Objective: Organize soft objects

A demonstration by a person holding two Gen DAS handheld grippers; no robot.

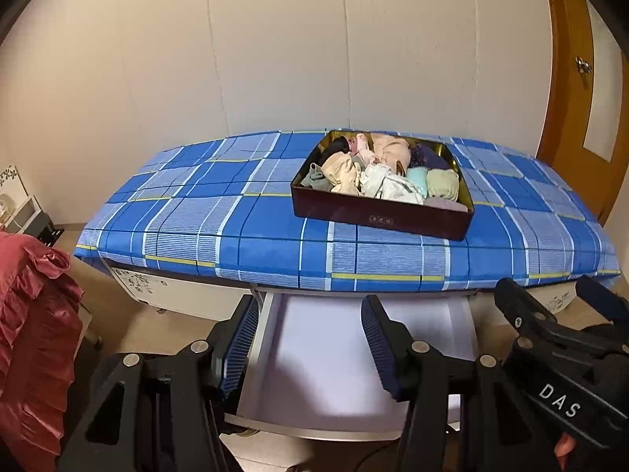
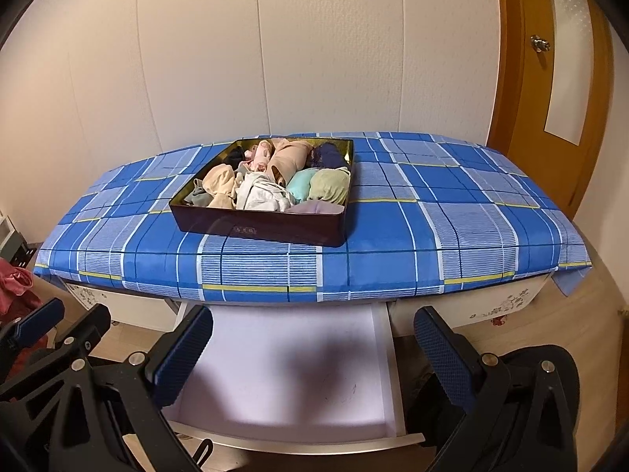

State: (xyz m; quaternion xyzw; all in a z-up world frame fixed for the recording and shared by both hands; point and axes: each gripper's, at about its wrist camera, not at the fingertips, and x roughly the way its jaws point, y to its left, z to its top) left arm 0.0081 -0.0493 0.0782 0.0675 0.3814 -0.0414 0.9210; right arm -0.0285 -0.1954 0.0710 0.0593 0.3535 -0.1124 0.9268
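Observation:
A dark maroon tin box point(image 1: 379, 219) point(image 2: 259, 230) sits on a table with a blue plaid cloth point(image 1: 220, 212) point(image 2: 452, 228). It is filled with several rolled soft garments point(image 1: 387, 175) point(image 2: 275, 181) in beige, white, mint, green, purple and black. Below the table's front edge a white drawer point(image 1: 322, 354) point(image 2: 283, 369) stands pulled out and empty. My left gripper point(image 1: 308, 348) is open and empty above the drawer. My right gripper point(image 2: 314, 358) is open and empty above the drawer; it also shows at the right of the left wrist view point(image 1: 558, 314).
A red ruffled fabric point(image 1: 31, 326) point(image 2: 15, 287) hangs at the left. A wooden door point(image 1: 582, 90) point(image 2: 550, 78) stands at the right. White padded wall panels are behind the table. The cabinet front point(image 2: 491, 306) has flower decals. A black chair point(image 2: 542, 401) is at the lower right.

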